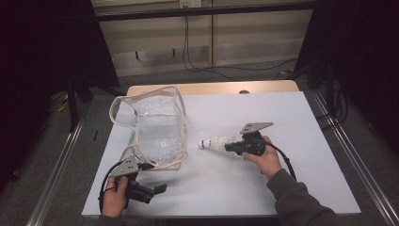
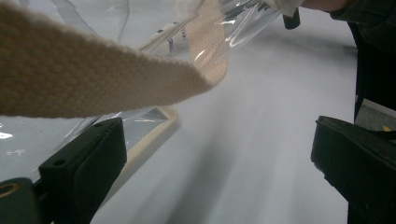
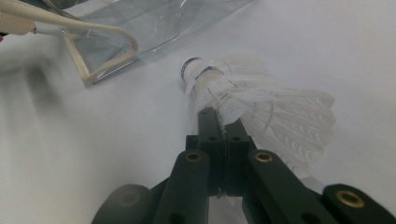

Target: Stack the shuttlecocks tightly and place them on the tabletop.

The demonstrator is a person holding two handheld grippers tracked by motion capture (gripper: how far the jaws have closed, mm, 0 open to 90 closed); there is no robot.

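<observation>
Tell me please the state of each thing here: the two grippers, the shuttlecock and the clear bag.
Left gripper: open, holds nothing.
Right gripper: shut on the shuttlecock's feathers.
Shuttlecock: on its side, cork toward the bag.
Clear bag: mouth open, strap loose.

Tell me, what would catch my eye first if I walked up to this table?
Probably the white feathered shuttlecock near the middle of the white table, pinched at its feathers by the right tool. To its left stands a clear plastic bag with cream trim, mouth open, while the left tool waits open beside the bag's near corner.
</observation>
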